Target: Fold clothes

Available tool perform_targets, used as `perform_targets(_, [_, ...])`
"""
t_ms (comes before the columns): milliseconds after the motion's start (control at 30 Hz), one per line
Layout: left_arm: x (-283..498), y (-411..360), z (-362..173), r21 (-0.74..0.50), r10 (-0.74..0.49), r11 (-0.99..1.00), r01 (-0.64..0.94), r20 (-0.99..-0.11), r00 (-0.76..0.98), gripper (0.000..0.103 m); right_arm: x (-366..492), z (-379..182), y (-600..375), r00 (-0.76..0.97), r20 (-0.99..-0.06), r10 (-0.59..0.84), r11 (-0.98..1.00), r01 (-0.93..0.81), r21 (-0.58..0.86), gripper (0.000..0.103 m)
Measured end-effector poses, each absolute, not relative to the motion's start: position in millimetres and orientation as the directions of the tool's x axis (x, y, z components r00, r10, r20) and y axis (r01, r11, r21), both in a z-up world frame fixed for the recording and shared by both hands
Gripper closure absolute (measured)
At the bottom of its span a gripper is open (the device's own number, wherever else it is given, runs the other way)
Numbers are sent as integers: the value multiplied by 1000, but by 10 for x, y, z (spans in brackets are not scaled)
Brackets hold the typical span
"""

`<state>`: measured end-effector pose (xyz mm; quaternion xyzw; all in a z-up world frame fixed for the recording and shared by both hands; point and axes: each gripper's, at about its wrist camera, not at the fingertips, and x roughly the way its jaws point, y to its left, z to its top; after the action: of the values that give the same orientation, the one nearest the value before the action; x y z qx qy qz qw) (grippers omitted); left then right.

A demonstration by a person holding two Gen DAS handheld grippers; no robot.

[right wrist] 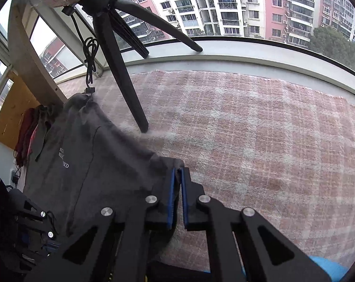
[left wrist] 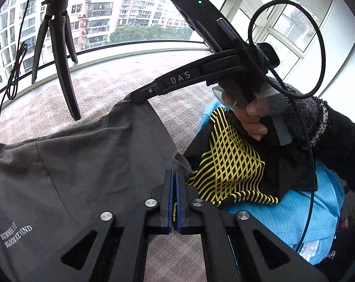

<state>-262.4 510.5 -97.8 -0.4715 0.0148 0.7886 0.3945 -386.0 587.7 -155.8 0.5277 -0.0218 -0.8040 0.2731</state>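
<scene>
A dark grey T-shirt (left wrist: 78,164) with small white lettering hangs spread between my two grippers, above the pinkish rug (left wrist: 121,77). My left gripper (left wrist: 175,176) is shut on one edge of the shirt. My right gripper shows in the left wrist view (left wrist: 136,97), its tip pinching the shirt's far corner. In the right wrist view my right gripper (right wrist: 177,172) is shut on the shirt (right wrist: 88,164), cloth caught between the blue pads. The left gripper's body shows at the lower left of that view (right wrist: 34,225).
A black tripod (left wrist: 60,47) stands on the rug (right wrist: 247,141) by the curved window ledge (right wrist: 224,61), a cable hanging from it. A black-and-yellow patterned garment (left wrist: 226,164) lies on light blue cloth (left wrist: 294,213) at the right. Red clothes (right wrist: 27,136) hang by a wooden board.
</scene>
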Motion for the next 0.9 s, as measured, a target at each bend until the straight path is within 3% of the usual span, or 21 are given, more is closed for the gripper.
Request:
perform_targets(167, [-2607,4698,-984,-416,633,-719,-557,-722,-278,101,-3686,-1167,5514,-398,-791,-464,-841,479,252,97])
perform_targets(367, [-2354,4359,-697,-432,673,-705,-562,-657,-340,102,-3586,-954,5151,-404,-780,-478,-834,488,258,97])
perform_targets(567, [-2247,3555,-827,-537,655,-755,-375,-629,-418,103,-3424,-702,4518,-396,-756,-521,-779,582,233,97])
perform_targets(900, [-2141,2912,-1277,-525,535,-836,-160,-715,-451,103,-3544,-1070,3174,-240,-849,-471,-717,665,210,95])
